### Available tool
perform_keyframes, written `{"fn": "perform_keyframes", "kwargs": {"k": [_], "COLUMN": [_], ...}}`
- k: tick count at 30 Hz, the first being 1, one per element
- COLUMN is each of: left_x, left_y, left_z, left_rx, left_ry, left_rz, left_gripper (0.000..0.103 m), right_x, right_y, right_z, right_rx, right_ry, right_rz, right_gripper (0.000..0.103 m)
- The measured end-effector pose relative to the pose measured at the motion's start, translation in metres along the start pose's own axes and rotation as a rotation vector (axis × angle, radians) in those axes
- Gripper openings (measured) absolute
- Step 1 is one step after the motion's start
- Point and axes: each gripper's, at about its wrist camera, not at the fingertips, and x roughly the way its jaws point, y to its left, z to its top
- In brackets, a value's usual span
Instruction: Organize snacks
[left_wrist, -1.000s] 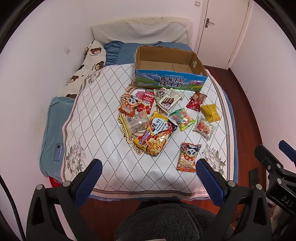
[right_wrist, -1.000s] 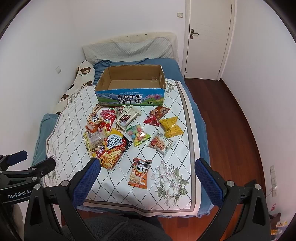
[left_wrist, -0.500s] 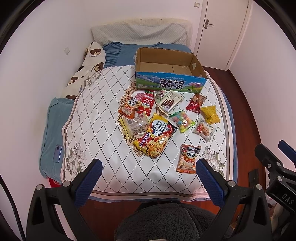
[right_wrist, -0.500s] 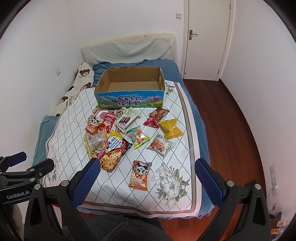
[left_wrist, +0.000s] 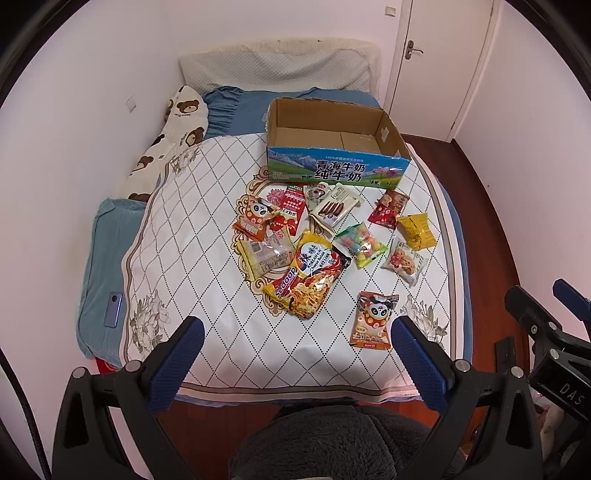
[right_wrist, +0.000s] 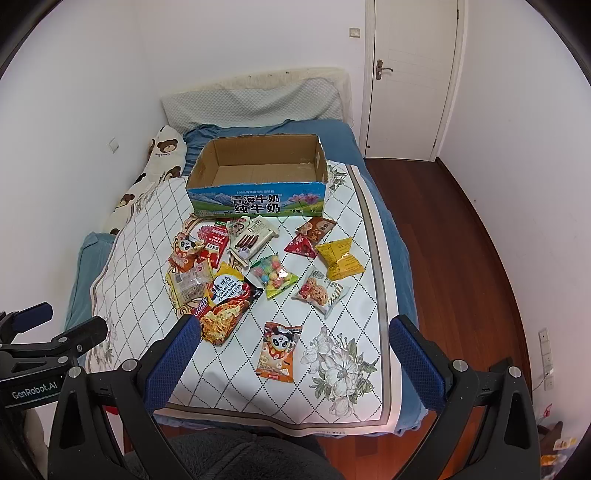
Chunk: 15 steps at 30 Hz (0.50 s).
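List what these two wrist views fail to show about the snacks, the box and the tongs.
- Cardboard box: floor just behind its printed front wall is hidden in both views.
- Noodle packet: its near corner sits behind the right tongs' finger in the right view.
- Clear-wrapped snack: partly under neighbouring packets; label too small to read.
- Left tongs: only one finger and its mount show at the right view's left edge.

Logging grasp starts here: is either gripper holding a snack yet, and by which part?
Nothing is held. The left gripper and right gripper are both open and empty, short of the snacks.
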Motion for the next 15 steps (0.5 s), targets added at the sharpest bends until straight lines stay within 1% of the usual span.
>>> {"fn": "perform_keyframes", "kwargs": {"k": [10, 15], "left_x": [-0.001, 0.0], "left_y": [-0.001, 0.0], "left_z": [0.009, 0.009], "left_rx": [-0.004, -0.005], "left_ry": [-0.008, -0.009], "left_rz": [0.0, 0.0], "left_gripper": [0.103, 0.103], "right_x": [0.003, 0.003], "right_y": [-0.004, -0.004], "right_z": [0.005, 0.006], "right_rx": [0.003, 0.004], "right_ry": [-0.007, -0.008], "right_rz": [-0.002, -0.002], "right_gripper": [0.103, 0.103]}}
